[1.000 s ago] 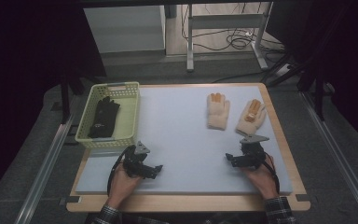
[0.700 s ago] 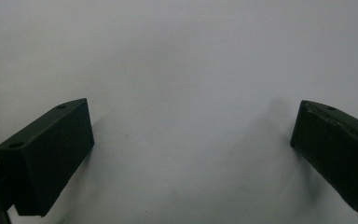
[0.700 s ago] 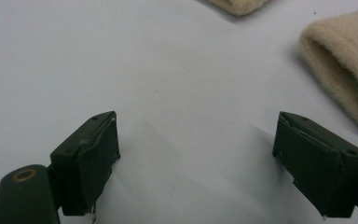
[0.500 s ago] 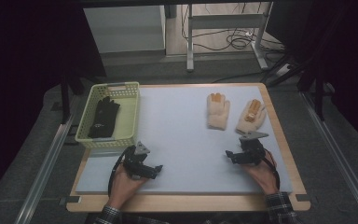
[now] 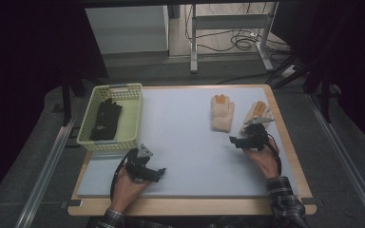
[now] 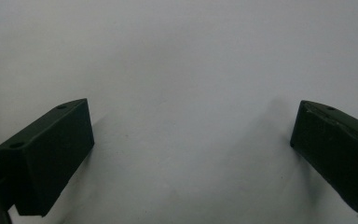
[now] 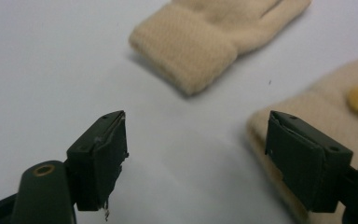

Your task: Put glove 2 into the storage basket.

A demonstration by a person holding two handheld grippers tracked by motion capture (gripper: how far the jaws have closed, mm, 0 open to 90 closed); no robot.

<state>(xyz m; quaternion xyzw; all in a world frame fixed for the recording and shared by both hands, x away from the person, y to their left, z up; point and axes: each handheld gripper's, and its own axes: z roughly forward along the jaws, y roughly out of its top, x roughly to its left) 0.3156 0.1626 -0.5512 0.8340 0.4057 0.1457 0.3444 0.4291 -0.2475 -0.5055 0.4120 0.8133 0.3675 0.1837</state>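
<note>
Meanwhile the right gripper point(image 7: 196, 154), jaws apart with nothing between them but just closing slightly, nears the right-hand glove point(image 7: 335, 112), while the left gripper point(image 6: 191, 154) rests wide open on the mat point(image 6: 191, 56).

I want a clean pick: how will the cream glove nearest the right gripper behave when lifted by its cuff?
The glove looks like soft knit lying flat, so it will probably droop from the cuff rather than hold its shape. It seems thin and light, so lifting should take little force. The fuzzy, ribbed surface likely grips well; the right gripper, jaws open, should not slip.
</note>
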